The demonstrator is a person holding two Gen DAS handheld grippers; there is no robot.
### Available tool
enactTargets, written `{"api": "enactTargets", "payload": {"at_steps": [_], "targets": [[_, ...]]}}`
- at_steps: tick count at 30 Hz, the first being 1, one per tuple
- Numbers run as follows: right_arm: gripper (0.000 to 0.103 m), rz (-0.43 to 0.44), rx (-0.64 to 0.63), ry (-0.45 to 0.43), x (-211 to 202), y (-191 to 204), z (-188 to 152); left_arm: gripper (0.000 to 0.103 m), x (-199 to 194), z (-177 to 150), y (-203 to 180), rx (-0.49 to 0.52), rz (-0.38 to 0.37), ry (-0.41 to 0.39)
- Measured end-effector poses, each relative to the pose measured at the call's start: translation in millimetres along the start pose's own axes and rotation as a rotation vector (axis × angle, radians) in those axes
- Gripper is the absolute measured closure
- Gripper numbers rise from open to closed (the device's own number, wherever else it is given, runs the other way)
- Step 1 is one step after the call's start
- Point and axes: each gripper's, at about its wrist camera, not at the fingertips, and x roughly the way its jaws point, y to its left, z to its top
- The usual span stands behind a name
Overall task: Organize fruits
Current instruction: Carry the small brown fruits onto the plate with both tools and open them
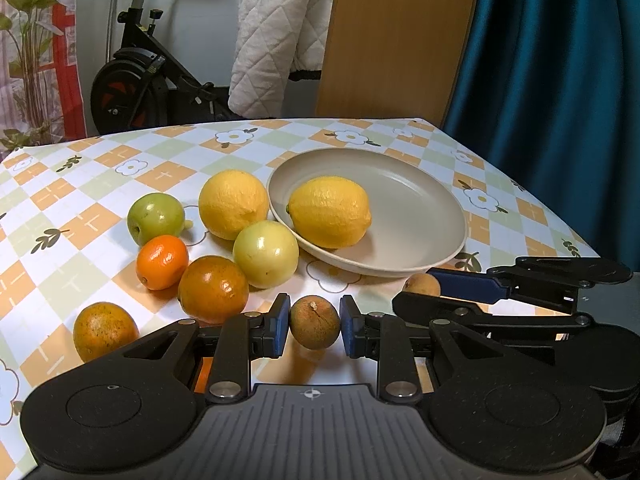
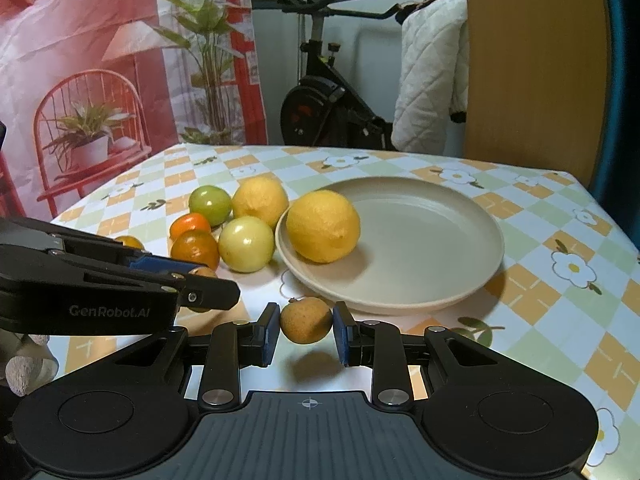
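- My left gripper (image 1: 315,322) was shut tight on a small brown fruit (image 1: 315,322). The blue pads (image 1: 282,322) pressed on both sides of it, and it hung just above the table (image 1: 100,184).
- My right gripper (image 2: 306,320) was shut tight too, on a small tan fruit (image 2: 306,320). I saw a dark shadow on the cloth under that one.
- The two grippers were close, side by side. Each one showed at the edge of the other's camera.
- The beige plate (image 1: 420,216) sat on the checked cloth, just past both grippers.
- One lemon (image 1: 329,211) lay in the plate, near its left side.
- A second lemon (image 1: 233,203) lay on the table, just beside the plate's left rim.
- A pale green apple (image 1: 265,254) sat right in front of that lemon, also close to the rim.
- A darker green apple (image 1: 155,218) sat further left.
- A small bright orange (image 1: 162,262) and a darker orange (image 1: 213,289) sat in front of the apples, touching or nearly so.
- One more spotty orange (image 1: 105,330) lay alone, near the left gripper's left side.
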Motion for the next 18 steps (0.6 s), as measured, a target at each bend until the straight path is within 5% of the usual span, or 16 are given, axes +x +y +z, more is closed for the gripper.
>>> {"api": "enactTargets", "payload": {"at_steps": [8, 18], "targets": [[0.077, -0.038, 0.021, -0.049, -1, -17, 11, 0.075, 8, 25, -8, 0.025, -0.038, -0.032], [0.077, -0.093, 0.037, -0.060, 12, -52, 20, 0.075, 43, 39, -29, 0.067, -0.081, 0.028]]}}
